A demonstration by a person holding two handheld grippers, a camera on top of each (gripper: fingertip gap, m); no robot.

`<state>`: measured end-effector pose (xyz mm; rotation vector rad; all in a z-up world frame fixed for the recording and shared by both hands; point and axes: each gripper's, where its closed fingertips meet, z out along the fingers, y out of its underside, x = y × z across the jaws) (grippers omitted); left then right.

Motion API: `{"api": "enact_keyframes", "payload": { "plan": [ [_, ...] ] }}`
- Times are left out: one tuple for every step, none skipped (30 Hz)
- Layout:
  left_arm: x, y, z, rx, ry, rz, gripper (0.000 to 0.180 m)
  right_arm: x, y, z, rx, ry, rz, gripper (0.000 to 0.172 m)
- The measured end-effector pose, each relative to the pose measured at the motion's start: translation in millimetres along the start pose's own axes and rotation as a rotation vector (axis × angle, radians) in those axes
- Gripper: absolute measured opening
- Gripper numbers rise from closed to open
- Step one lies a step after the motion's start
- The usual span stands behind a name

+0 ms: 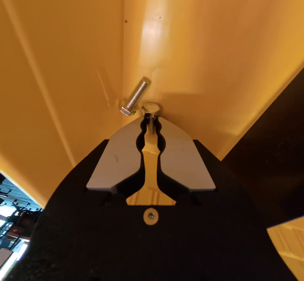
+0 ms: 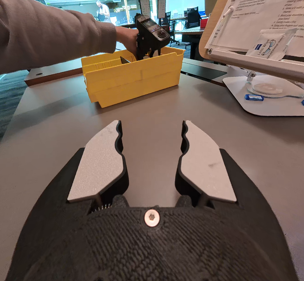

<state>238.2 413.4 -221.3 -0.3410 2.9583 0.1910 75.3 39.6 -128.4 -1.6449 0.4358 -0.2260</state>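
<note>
Left tool pinching a silver bolt inside the yellow bin (another bolt beside). Right tool wide, holding nothing, over the counter.

Your right gripper is a black, coarsely textured printed body with two flat, pale grey finger plates whose black inner edges are wavy, and one silver hex-socket screw sits in a round boss at its middle. Your left gripper has the same grey plates, black scalloped edges and central screw. Your left arm wears a grey-beige long sleeve.
</note>
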Motion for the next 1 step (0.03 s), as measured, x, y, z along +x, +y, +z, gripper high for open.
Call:
{"api": "enact_keyframes", "payload": {
  "plan": [
    [0.1, 0.5, -0.1, -0.008, 0.0, -0.013, 0.009, -0.4, -1.5, -0.6, 0.01, -0.003, 0.003, 0.068]
  ]
}}
